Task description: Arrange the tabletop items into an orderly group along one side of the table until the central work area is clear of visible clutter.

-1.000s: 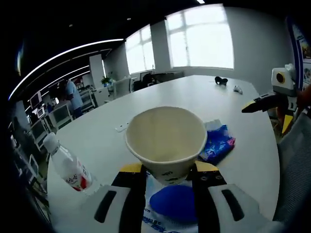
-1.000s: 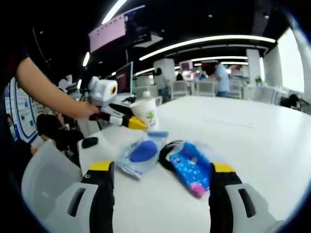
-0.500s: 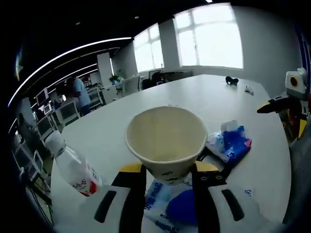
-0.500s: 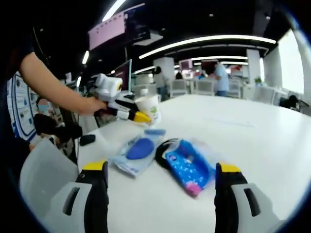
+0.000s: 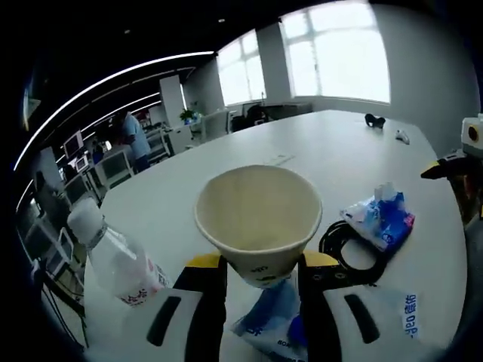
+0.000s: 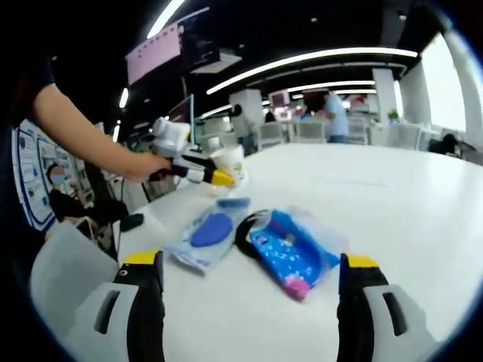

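Left tongs (image 5: 253, 265) clenched on paper cup (image 5: 257, 219), carried nearer the water bottle (image 5: 113, 260); right tongs (image 6: 249, 264) released, hovering over blue packets (image 6: 290, 249).

An open-plan office: rows of desks with monitors (image 5: 115, 160), strip ceiling lights (image 6: 302, 57), big windows (image 5: 351, 51).
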